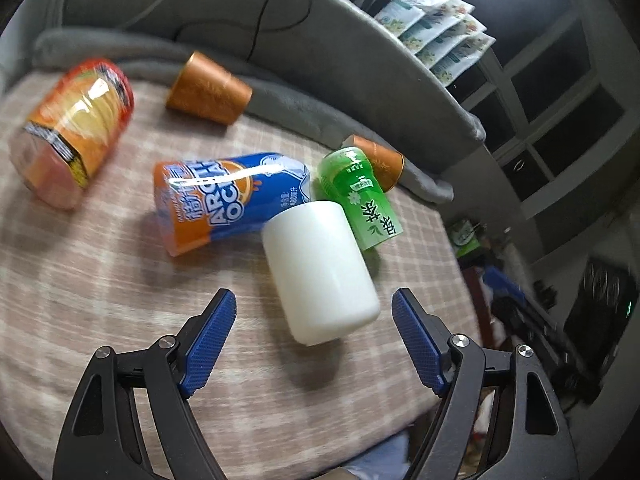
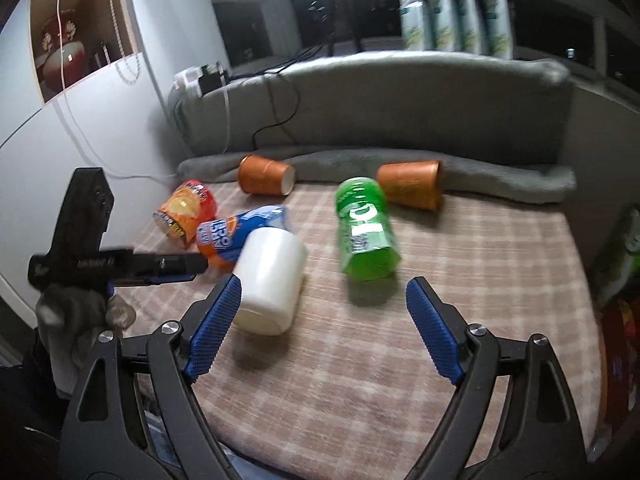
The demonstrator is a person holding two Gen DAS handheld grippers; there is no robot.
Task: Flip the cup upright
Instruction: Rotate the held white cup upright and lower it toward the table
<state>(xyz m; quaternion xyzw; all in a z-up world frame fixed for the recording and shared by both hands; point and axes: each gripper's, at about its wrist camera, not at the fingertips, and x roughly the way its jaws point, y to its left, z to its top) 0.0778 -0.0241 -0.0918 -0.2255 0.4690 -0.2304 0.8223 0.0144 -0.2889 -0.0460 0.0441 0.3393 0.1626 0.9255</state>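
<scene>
White cup (image 1: 320, 270) lies on its side on the checked cloth (image 1: 100, 280), both grippers spread wide and holding nothing.

The left gripper (image 1: 314, 312) hovers just before the cup; the right gripper (image 2: 324, 300) hangs nearby. A blue-orange cup (image 1: 224, 200) and green cup (image 1: 364, 196) lie touching the white one.

The cup (image 1: 320, 268) is lying on its side on the cloth (image 1: 100, 280), between two fallen bottles (image 1: 228, 200) (image 1: 362, 196). It is seemingly touching the left one. Two more cups (image 1: 208, 88) (image 1: 380, 160) are lying behind, against the folded blanket (image 1: 304, 108).

Dim, overhead glare, motion blur (fisheye-warped edges).
</scene>
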